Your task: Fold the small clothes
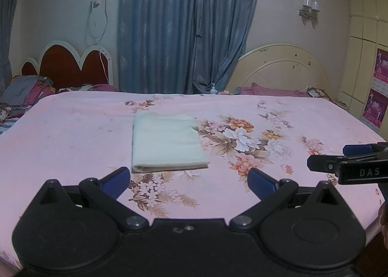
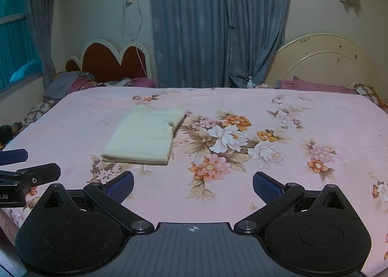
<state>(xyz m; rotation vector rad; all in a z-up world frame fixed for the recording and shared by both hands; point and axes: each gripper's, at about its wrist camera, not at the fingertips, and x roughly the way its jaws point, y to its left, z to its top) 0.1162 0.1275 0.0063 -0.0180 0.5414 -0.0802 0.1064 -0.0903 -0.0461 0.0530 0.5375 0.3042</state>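
A pale cream cloth (image 1: 167, 142) lies folded into a neat rectangle on the pink floral bedsheet (image 1: 72, 136); it also shows in the right wrist view (image 2: 144, 135), left of centre. My left gripper (image 1: 189, 183) is open and empty, held above the sheet just in front of the cloth's near edge. My right gripper (image 2: 192, 188) is open and empty, above the sheet to the right of the cloth and a little nearer. Each gripper shows at the edge of the other's view: the right one (image 1: 339, 159) and the left one (image 2: 26, 165).
The bed's flower print (image 2: 230, 141) lies right of the cloth. Piled clothes (image 1: 26, 93) sit at the far left by a red headboard (image 1: 70, 65). A cream headboard (image 1: 283, 70), blue curtains (image 1: 184, 27) and a pump bottle (image 2: 249, 82) stand behind the bed.
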